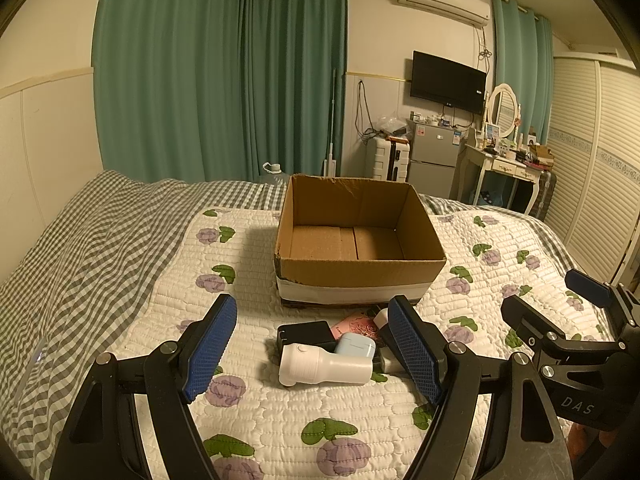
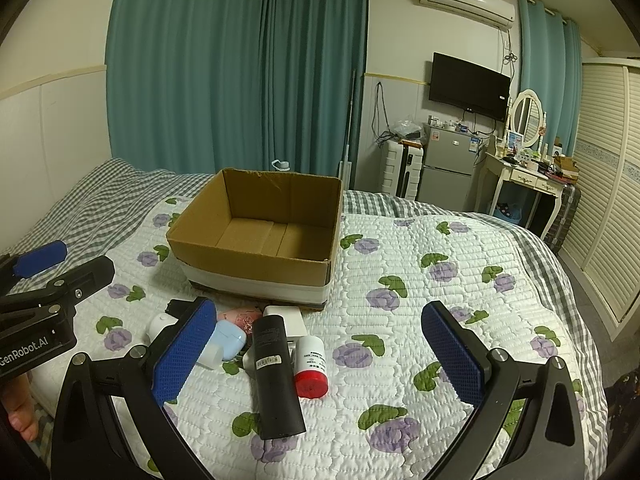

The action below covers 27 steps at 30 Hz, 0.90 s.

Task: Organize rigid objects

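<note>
An empty open cardboard box (image 1: 360, 264) (image 2: 256, 268) stands on the quilted bed. In front of it lies a cluster of small objects: a white handheld device (image 1: 324, 366), a black box (image 1: 306, 334), a light blue case (image 1: 354, 345) (image 2: 226, 340), a pink card (image 1: 360, 326), a black cylinder (image 2: 276, 376), a white bottle with a red cap (image 2: 311, 366) and a white box (image 2: 286, 320). My left gripper (image 1: 312, 348) is open, its fingers either side of the cluster. My right gripper (image 2: 320, 360) is open and empty above the cylinder and bottle.
The floral quilt (image 2: 420, 300) covers the bed, with a checked sheet (image 1: 80, 240) to the left. Beyond the bed stand green curtains, a small fridge (image 1: 434, 160), a suitcase and a dressing table (image 2: 528, 176). A slatted wardrobe (image 2: 608, 200) is at the right.
</note>
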### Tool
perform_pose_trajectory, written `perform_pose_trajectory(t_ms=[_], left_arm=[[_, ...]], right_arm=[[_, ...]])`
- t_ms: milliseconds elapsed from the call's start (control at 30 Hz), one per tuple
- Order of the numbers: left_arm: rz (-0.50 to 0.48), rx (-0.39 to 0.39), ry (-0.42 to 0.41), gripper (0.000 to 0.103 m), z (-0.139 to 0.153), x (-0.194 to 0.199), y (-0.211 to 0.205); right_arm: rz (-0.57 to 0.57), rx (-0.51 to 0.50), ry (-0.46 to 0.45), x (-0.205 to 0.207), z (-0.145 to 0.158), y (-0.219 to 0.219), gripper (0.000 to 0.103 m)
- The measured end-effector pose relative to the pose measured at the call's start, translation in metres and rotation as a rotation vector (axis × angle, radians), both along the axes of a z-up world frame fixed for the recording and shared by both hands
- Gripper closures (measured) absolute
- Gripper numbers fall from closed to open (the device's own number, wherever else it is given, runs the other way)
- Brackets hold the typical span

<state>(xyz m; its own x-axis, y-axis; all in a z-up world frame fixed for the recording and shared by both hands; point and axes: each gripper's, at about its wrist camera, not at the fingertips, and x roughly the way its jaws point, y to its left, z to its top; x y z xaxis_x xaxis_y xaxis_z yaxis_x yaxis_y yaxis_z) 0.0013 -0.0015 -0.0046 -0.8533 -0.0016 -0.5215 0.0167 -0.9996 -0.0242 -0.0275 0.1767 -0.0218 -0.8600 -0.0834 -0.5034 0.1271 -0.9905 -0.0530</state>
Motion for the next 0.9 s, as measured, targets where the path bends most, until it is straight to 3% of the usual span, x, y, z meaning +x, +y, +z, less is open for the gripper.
perform_pose_trajectory(t_ms=[533,767,900], left_arm=[[0.021,-0.029,-0.019,0.022,-0.009,-0.005,-0.010],[0.096,-0.109,-0.141,0.022,-0.054,-0.028,-0.041],[0.132,-0.100,-0.205,0.022,-0.079,-0.038,-0.059]], right_arm=[[0.072,0.012,-0.053,-0.012,-0.009,-0.007,0.000],[0.344,0.119,-0.137,-0.041,-0.039,-0.052,0.000],[0.525,0.181,-0.206,-0.061,-0.064,-0.092,0.003]])
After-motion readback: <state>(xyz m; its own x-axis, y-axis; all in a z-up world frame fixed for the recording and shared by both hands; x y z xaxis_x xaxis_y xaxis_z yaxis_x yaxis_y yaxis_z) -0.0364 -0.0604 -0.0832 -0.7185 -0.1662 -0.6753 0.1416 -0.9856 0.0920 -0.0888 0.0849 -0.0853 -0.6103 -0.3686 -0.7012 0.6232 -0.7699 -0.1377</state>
